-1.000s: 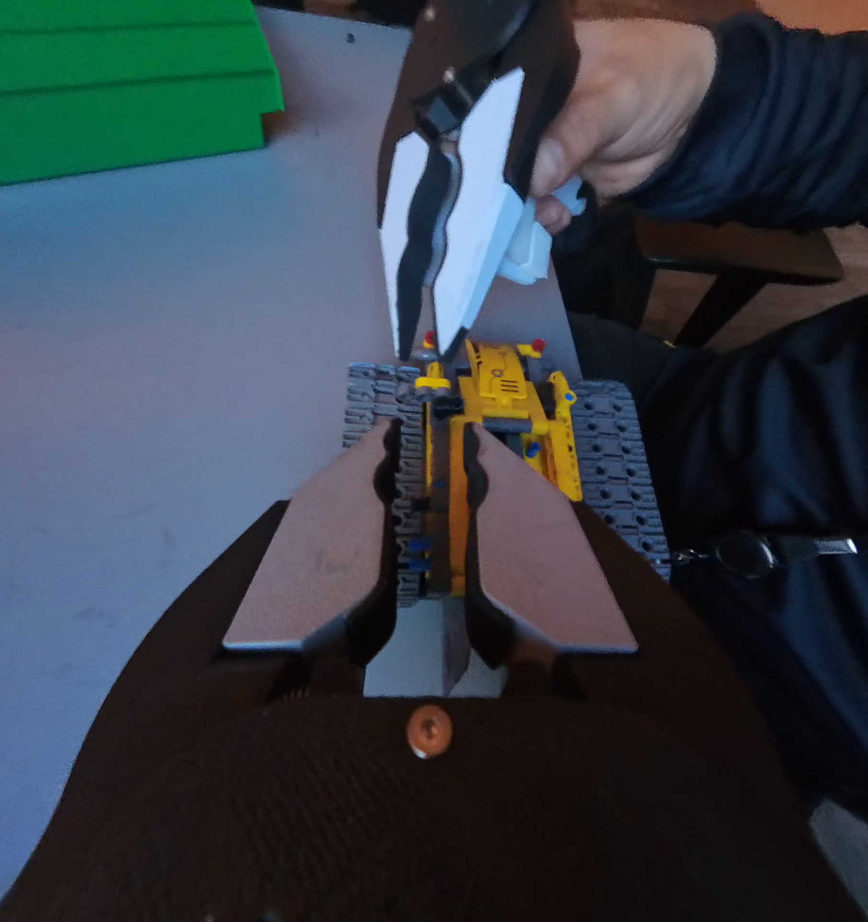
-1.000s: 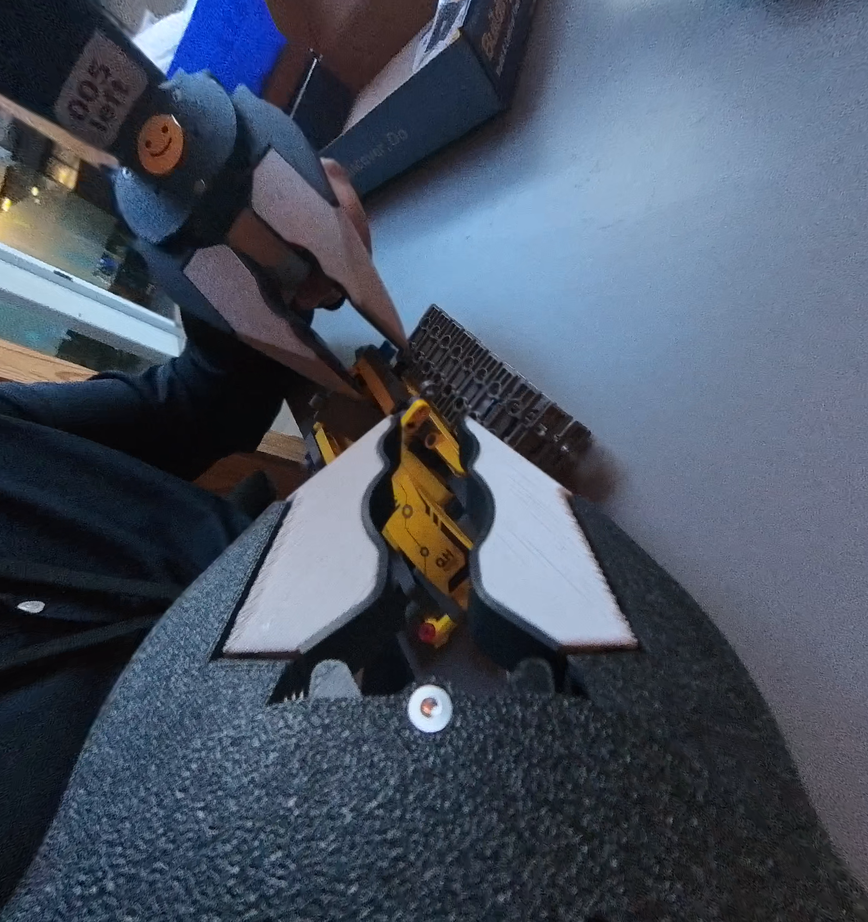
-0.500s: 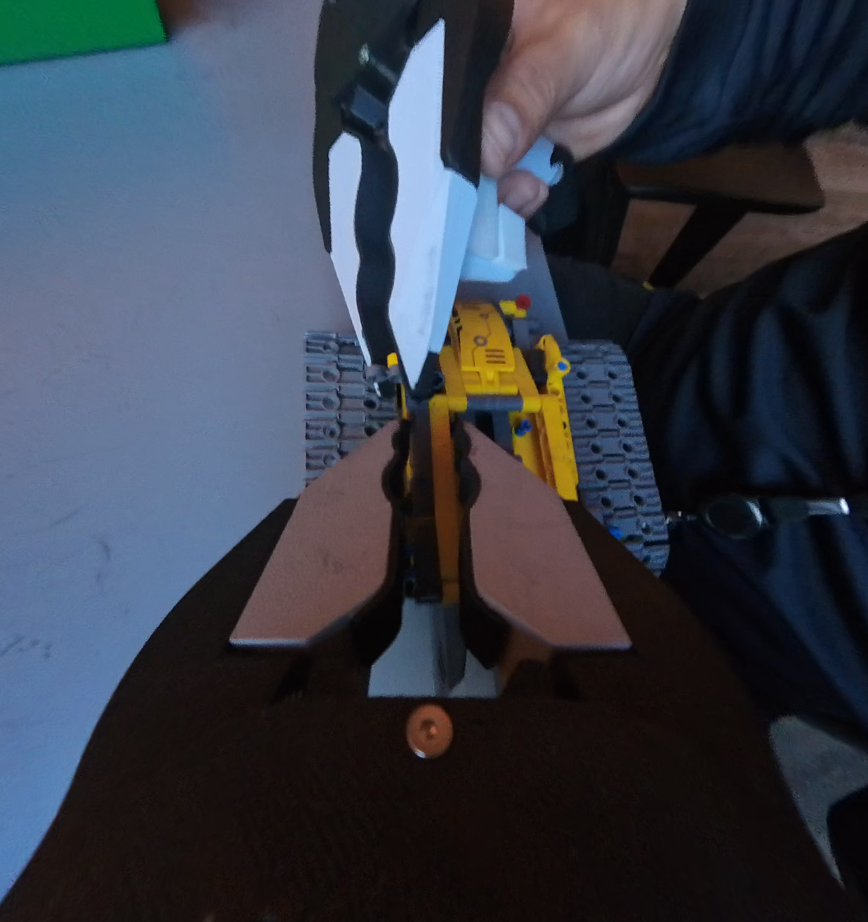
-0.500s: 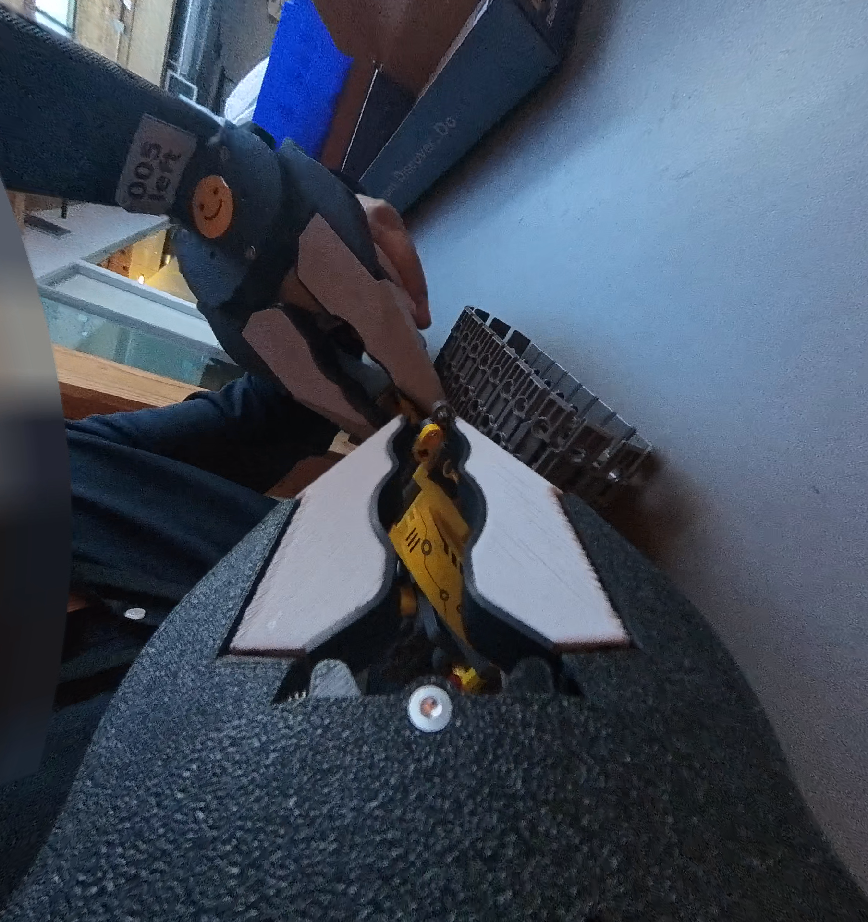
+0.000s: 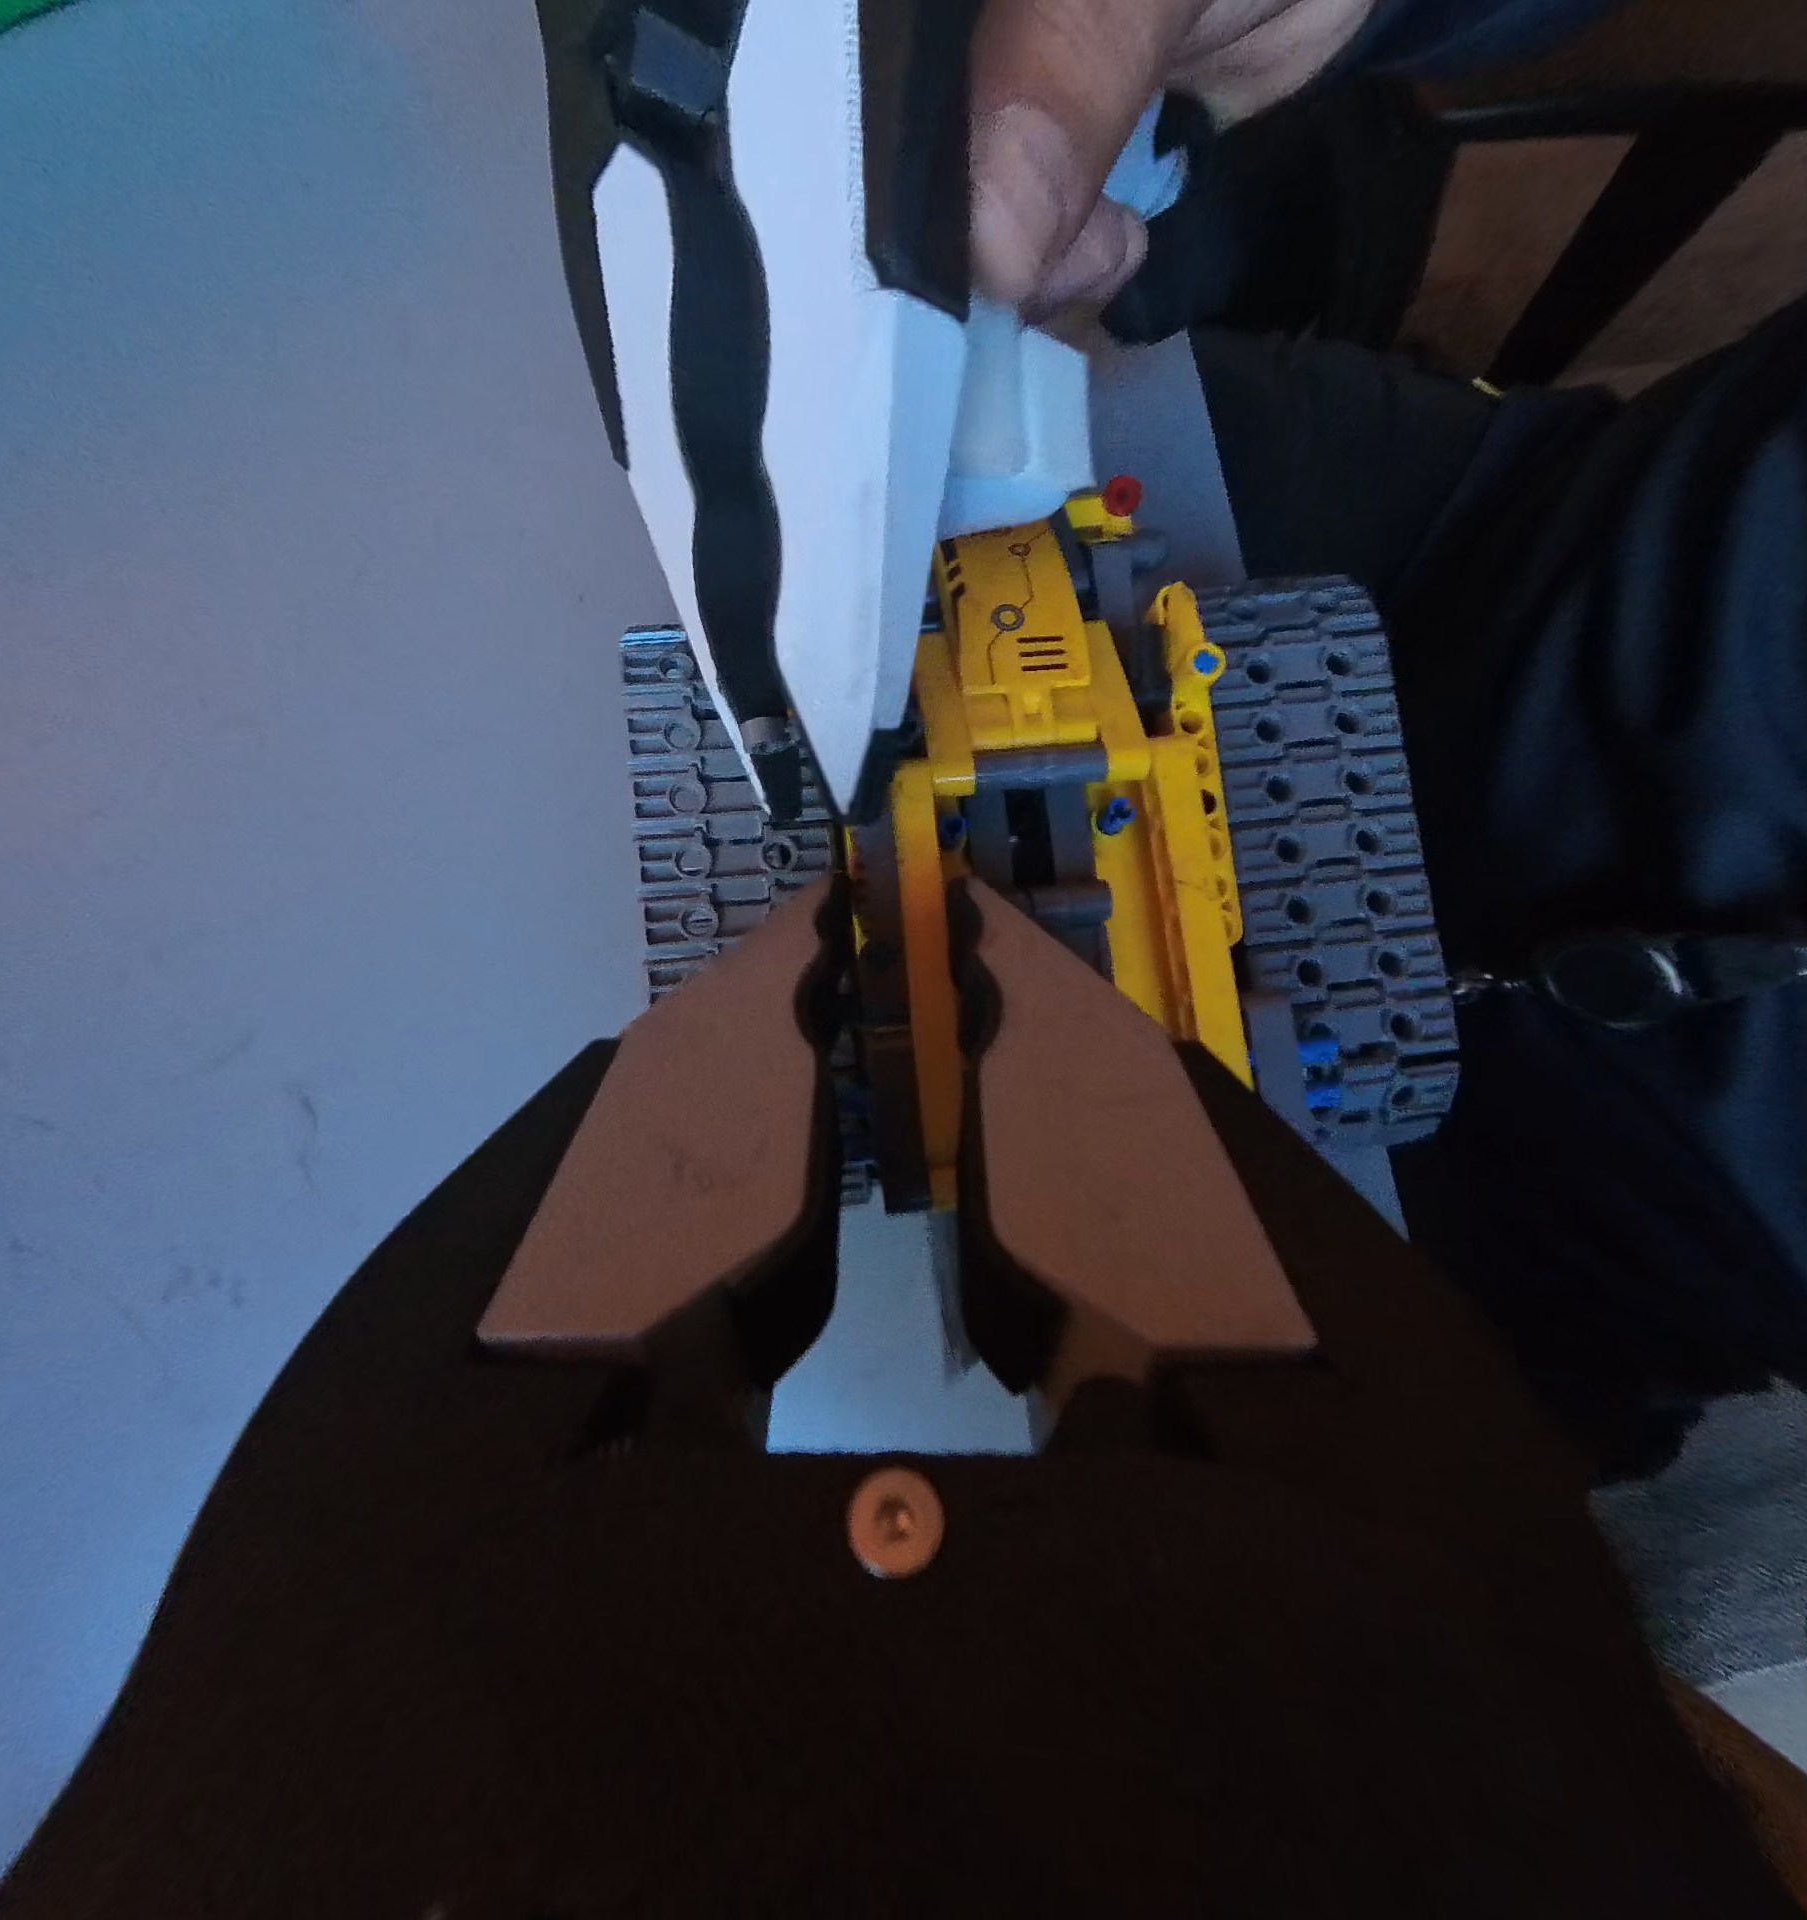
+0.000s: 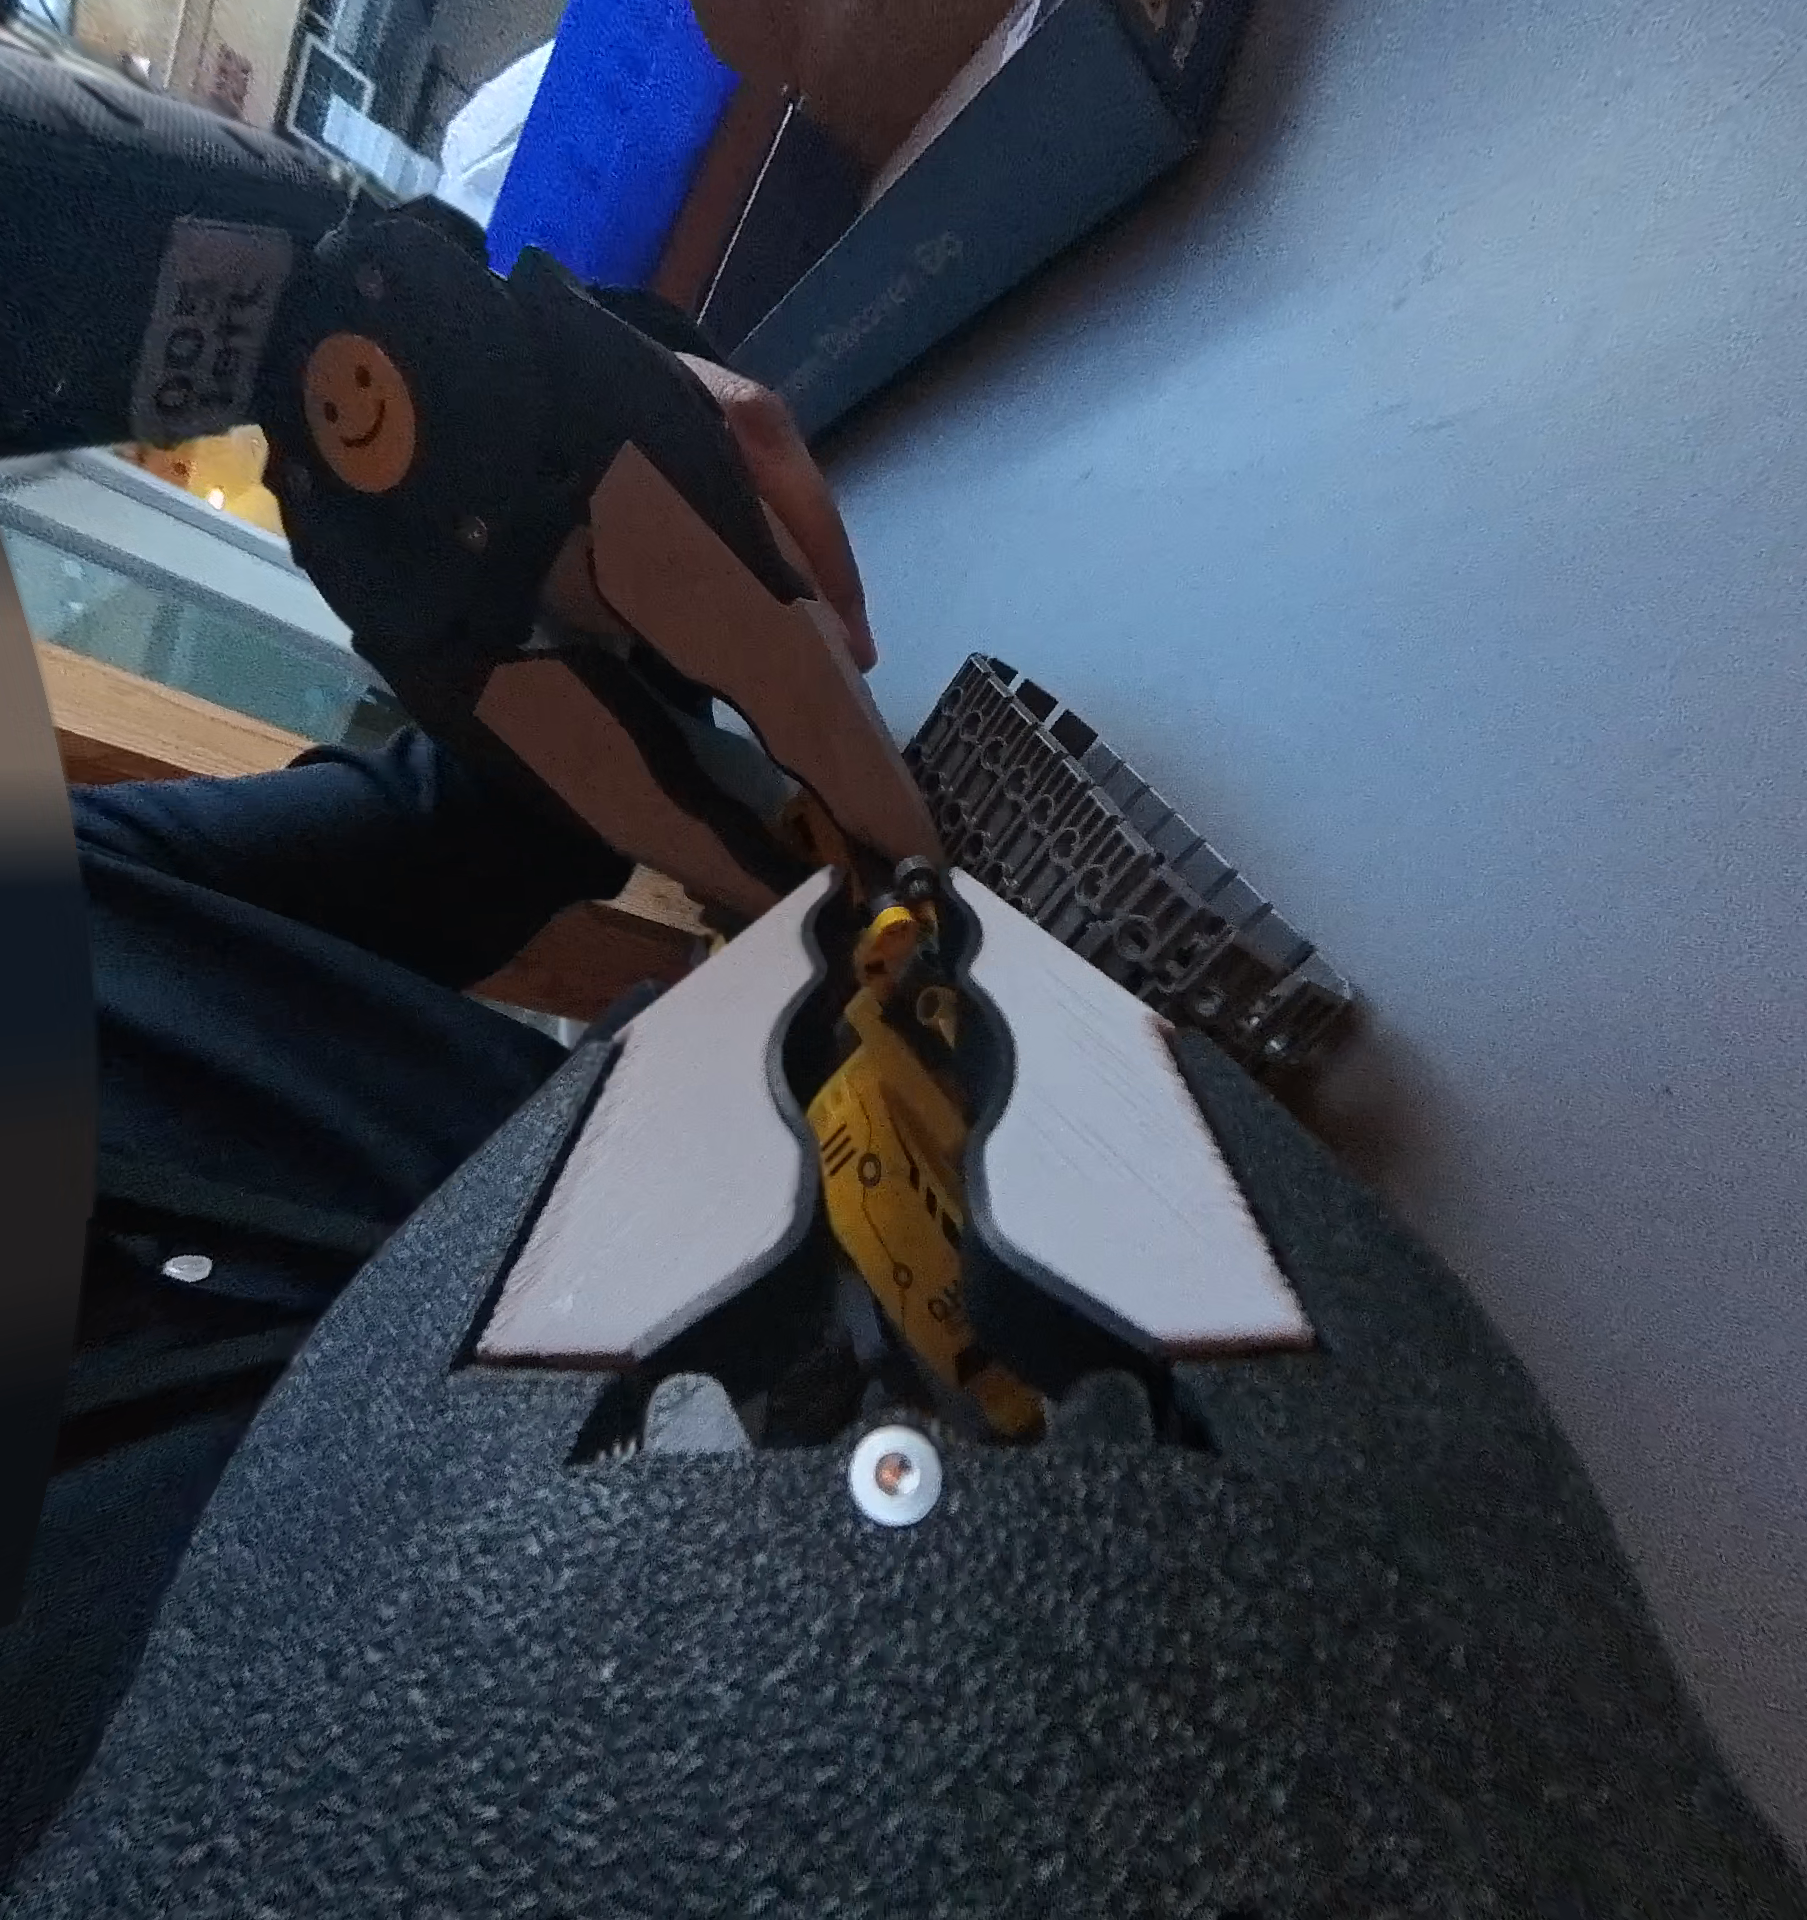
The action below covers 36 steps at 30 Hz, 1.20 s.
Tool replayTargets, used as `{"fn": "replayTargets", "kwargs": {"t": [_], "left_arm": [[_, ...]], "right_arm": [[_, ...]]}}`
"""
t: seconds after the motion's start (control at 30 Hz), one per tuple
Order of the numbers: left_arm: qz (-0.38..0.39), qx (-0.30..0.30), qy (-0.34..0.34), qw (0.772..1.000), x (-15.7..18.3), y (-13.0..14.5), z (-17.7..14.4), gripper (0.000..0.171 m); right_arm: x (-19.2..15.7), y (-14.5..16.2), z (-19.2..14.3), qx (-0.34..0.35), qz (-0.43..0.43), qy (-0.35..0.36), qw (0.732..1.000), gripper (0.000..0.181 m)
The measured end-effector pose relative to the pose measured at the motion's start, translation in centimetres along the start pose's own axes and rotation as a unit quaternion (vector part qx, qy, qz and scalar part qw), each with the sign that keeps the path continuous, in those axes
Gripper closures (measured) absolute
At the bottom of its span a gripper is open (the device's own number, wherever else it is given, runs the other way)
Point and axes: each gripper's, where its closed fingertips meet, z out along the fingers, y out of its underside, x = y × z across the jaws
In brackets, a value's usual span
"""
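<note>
Fingers of the left gripper (image 5: 899, 904) clamp the yellow boom (image 5: 925, 997) of a yellow toy excavator (image 5: 1044, 748) with grey tracks (image 5: 1314, 831) standing on a pale grey surface (image 5: 255, 727), while the right gripper (image 6: 894, 883) grips a small grey pin (image 6: 917, 876) at the boom's tip; a dark box (image 6: 992, 197) lies behind.

The toy vehicle (image 5: 1034, 727) is of glossy yellow plastic, and its grey tracks (image 5: 1325, 852) are matt, ribbed plastic. The right tool (image 6: 883, 894) has a rough, grainy black body with smooth, pale, matt finger plates (image 6: 1107, 1174). The bench (image 5: 255, 727) looks smooth, matt and grey, with faint scuffs.
</note>
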Motion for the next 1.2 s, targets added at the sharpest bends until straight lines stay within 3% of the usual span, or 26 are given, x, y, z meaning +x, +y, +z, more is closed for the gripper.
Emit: {"fn": "replayTargets", "kwargs": {"t": [0.13,0.27,0.4,0.43,0.5,0.53,0.6,0.7,0.77,0.9,1.2], "left_arm": [[0.022,0.021,-0.038,0.999,0.0,-0.1,-0.1,0.157],[-0.002,0.056,-0.048,0.997,0.1,-0.4,-0.1,0.158],[0.0,0.054,-0.055,0.997,0.1,-0.3,-0.4,0.157],[0.0,0.041,-0.056,0.998,0.1,0.2,-0.4,0.157],[-0.018,0.066,-0.055,0.996,0.0,0.6,-1.1,0.158],[-0.028,0.078,-0.055,0.995,-0.2,0.5,-1.1,0.158],[-0.025,0.08,-0.056,0.995,-0.6,0.0,-0.7,0.158],[-0.023,0.081,-0.049,0.995,-0.8,-0.5,-0.3,0.158],[-0.029,0.095,-0.041,0.994,-0.8,-0.6,-0.4,0.157],[-0.043,0.112,-0.028,0.992,-0.9,-0.7,-0.5,0.157],[-0.058,0.125,-0.009,0.99,-0.9,-0.7,-0.6,0.157]], "right_arm": [[-0.4,-0.1,-0.5,0.007,-0.005,-0.02,1.0,0.176],[-0.6,0.2,-1.0,0.022,0.003,-0.04,0.999,0.177],[-0.7,-0.2,-1.2,0.058,-0.011,-0.041,0.997,0.178],[-0.4,-1.2,-2.3,0.105,0.0,-0.046,0.993,0.178],[2.0,-5.1,-9.4,0.273,0.046,-0.054,0.959,0.18],[2.8,-5.1,-11.1,0.29,0.044,-0.045,0.955,0.18],[2.8,-2.6,-8.6,0.19,0.023,-0.024,0.981,0.178],[1.1,-1.8,-5.4,0.109,-0.029,-0.018,0.994,0.177],[0.2,-2.6,-5.0,0.105,-0.051,-0.03,0.993,0.177],[0.4,-3.5,-5.3,0.118,-0.012,-0.064,0.991,0.177],[5.9,-2.0,-8.5,0.078,-0.117,0.1,0.985,0.17]]}}
